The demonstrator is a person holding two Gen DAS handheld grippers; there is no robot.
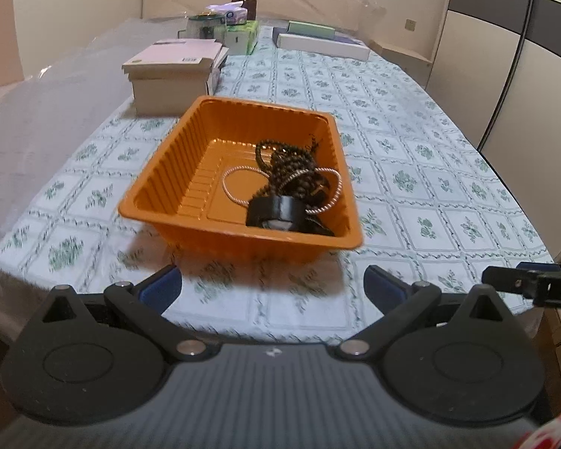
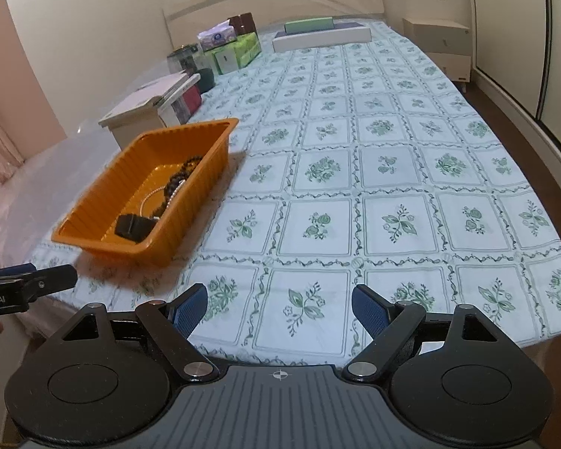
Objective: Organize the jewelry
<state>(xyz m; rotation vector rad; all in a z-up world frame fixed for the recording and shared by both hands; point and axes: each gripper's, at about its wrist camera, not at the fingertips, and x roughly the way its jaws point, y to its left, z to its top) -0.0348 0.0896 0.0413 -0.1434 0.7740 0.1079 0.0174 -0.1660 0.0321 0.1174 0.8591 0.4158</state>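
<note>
So the jewelry's all sitting in the ribbed orange plastic tray [image 1: 239, 172], bunched toward its right end: a tangle of dark brown wooden bead strands [image 1: 293, 172], a thin white twisted cord loop [image 1: 239, 183] and a glossy black band-like piece [image 1: 276, 213] at the near right corner. The tray sits on the bed's green-floral checked cover [image 2: 392, 187], just in front of a plain white cardboard box [image 1: 168, 86].

The left gripper [image 1: 271, 284] hangs in front of the tray's near wall with its jaws spread wide and nothing between them. The right gripper [image 2: 280, 310] is off to the right over bare cover, jaws also spread and empty.

What could go wrong, as I see it:
- That tray looks thin, light and slick. Nudge a wall with a jaw and I'd guess it skates over the cover or tips, especially with all the weight at one end.
- The beads and cord are wound through each other, so pinching one strand probably drags the whole clump up with it.
- The cord is skinny and lies flat on the ribbed floor, easy for the blue textured pads [image 2: 190, 310] to close over without catching it.
- The bed is soft, so pressing down may just sink the tray.
</note>
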